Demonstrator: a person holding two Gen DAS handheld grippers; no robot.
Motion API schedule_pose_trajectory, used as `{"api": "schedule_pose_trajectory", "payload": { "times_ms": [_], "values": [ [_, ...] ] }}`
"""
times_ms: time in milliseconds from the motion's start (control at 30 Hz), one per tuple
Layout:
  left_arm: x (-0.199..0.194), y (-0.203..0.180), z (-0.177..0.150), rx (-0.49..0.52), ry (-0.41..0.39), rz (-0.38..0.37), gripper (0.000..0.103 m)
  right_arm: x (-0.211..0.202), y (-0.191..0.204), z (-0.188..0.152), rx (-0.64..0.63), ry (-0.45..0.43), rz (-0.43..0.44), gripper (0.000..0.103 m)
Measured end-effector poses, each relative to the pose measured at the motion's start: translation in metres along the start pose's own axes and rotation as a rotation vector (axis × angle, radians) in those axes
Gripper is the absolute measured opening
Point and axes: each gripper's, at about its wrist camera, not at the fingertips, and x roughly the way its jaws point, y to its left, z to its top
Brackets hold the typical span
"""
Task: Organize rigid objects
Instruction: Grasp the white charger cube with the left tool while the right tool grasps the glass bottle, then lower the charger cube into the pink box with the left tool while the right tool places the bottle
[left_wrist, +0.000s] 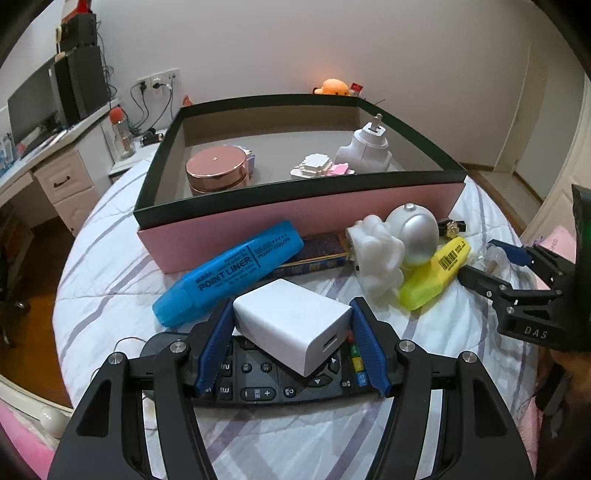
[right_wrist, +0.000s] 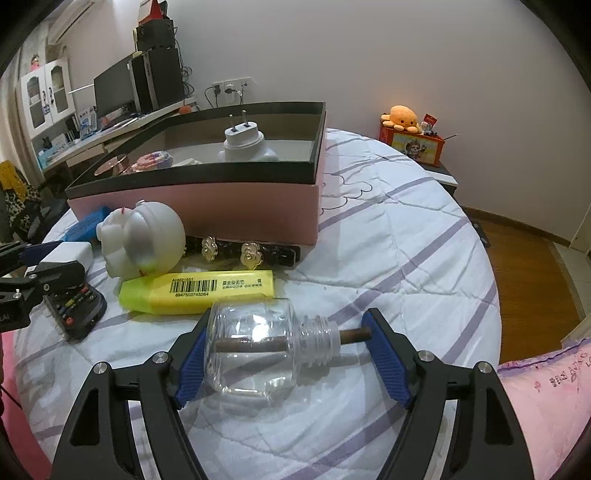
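Note:
My left gripper (left_wrist: 291, 306) is shut on a white USB charger block (left_wrist: 295, 325), just above a black remote control (left_wrist: 273, 380). My right gripper (right_wrist: 288, 325) straddles a clear glass bottle (right_wrist: 258, 347) with a brown stick through its neck, lying on the bed; the left pad touches it, the right pad stands just off the stick's end. The pink box with a dark rim (left_wrist: 303, 218) holds a rose-gold tin (left_wrist: 216, 168), a white plug adapter (left_wrist: 365, 147) and small blocks (left_wrist: 317, 166). In front of it lie a blue highlighter (left_wrist: 229, 273), a yellow highlighter (right_wrist: 199, 288) and a white figurine (right_wrist: 142, 236).
Everything lies on a white quilt with purple stripes (right_wrist: 388, 258). A black hair clip with gold flowers (right_wrist: 247, 253) lies against the box. A desk with monitor (left_wrist: 29, 107) stands at left. An orange plush (right_wrist: 402, 116) sits on a box at the far right.

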Motion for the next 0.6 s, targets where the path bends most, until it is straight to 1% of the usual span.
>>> {"api": "schedule_pose_trajectory", "payload": {
  "times_ms": [67, 233, 433, 600],
  "values": [
    [-0.002, 0.001, 0.0, 0.001, -0.005, -0.007, 0.065, 0.0, -0.001, -0.001, -0.001, -0.001, 0.005, 0.076],
    [-0.015, 0.004, 0.0, 0.004, -0.028, -0.023, 0.065, -0.007, -0.002, -0.002, 0.001, -0.011, 0.003, 0.076],
    [-0.035, 0.005, 0.001, 0.018, -0.077, -0.038, 0.065, -0.027, 0.006, 0.006, -0.011, -0.059, 0.018, 0.076],
    [-0.059, 0.006, 0.005, 0.022, -0.129, -0.03, 0.065, -0.047, 0.016, 0.014, -0.029, -0.11, 0.042, 0.076]
  ]
}}
